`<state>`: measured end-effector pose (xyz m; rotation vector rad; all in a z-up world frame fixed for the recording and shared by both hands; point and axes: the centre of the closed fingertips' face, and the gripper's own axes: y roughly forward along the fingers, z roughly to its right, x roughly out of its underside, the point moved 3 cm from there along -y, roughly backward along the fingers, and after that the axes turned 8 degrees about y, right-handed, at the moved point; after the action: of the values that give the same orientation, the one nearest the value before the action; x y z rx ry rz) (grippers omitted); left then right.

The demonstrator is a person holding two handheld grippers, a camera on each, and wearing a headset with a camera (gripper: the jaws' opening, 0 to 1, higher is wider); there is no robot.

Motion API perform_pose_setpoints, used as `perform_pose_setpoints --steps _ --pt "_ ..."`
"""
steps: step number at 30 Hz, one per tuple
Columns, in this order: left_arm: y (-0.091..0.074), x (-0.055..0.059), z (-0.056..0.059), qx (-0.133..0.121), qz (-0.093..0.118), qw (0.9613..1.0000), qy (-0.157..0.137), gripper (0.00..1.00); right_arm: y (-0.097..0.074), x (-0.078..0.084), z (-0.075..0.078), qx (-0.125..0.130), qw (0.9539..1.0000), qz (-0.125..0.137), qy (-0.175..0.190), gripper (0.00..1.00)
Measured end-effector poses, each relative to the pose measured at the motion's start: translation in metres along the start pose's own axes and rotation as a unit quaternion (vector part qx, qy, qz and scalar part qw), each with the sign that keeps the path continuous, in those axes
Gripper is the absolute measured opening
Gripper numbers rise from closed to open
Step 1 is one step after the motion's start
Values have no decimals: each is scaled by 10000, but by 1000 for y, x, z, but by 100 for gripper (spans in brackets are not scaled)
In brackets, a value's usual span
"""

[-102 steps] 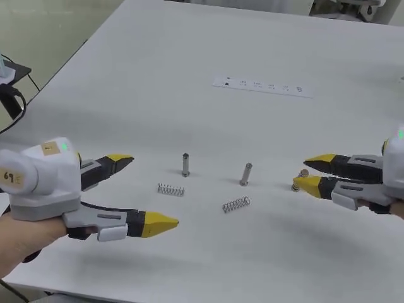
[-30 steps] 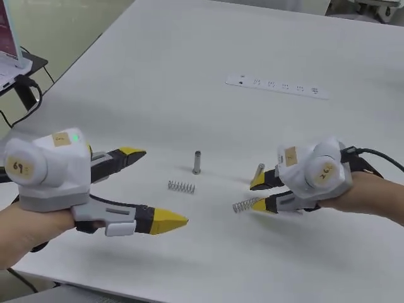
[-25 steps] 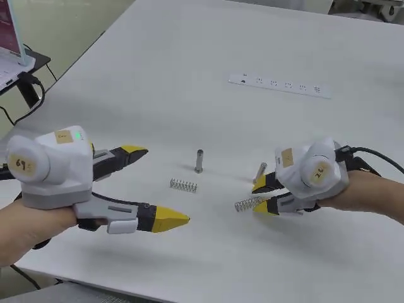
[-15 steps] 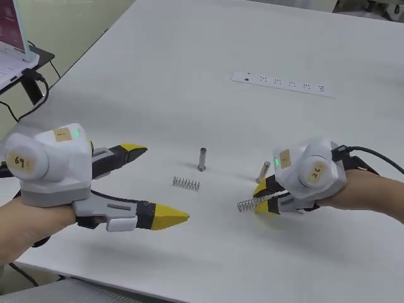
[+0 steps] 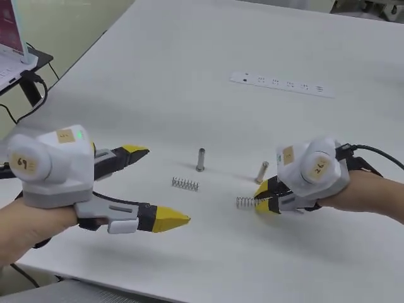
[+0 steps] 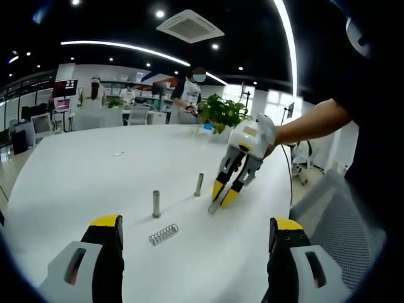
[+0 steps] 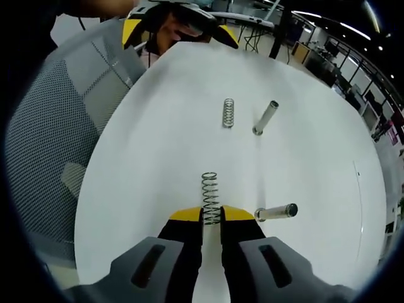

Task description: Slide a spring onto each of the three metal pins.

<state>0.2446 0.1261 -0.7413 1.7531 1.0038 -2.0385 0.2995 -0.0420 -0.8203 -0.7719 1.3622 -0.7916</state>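
Note:
Two metal pins stand upright on the white table: one [image 5: 201, 160] in the middle and one [image 5: 262, 172] to its right. My right gripper [image 5: 262, 196] is shut on one end of a spring [image 5: 245, 202], which sticks out leftward just in front of the right pin. In the right gripper view, the held spring [image 7: 209, 189] runs straight out from the shut jaws, with a pin [image 7: 274, 212] close beside them. A second spring [image 5: 185, 184] lies loose near the middle pin. My left gripper [image 5: 154, 185] hovers open at the left, holding nothing.
A white power strip [image 5: 281, 84] lies farther back on the table. A laptop [image 5: 7, 38] on a stand sits off the table's left edge. The near table edge [image 5: 126, 278] runs just below my left gripper. People stand in the far background [image 6: 189, 88].
My right gripper came in from the far right, closed on the end of the spring by the right pin and raised it slightly. The left gripper stayed put and open.

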Motion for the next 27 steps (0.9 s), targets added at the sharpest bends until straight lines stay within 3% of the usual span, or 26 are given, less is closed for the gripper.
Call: perform_pose_setpoints --steps 6,12,27 --pt "8 -3 15 293 -98 9995 115 89 -17 2 -1 99 9999 98 94 8" --pt "18 -9 19 440 -117 9987 212 88 -31 1 -5 173 9991 246 289 8" --pt "55 -15 39 1033 -252 9934 442 78 -47 -1 -15 205 9985 335 369 8"
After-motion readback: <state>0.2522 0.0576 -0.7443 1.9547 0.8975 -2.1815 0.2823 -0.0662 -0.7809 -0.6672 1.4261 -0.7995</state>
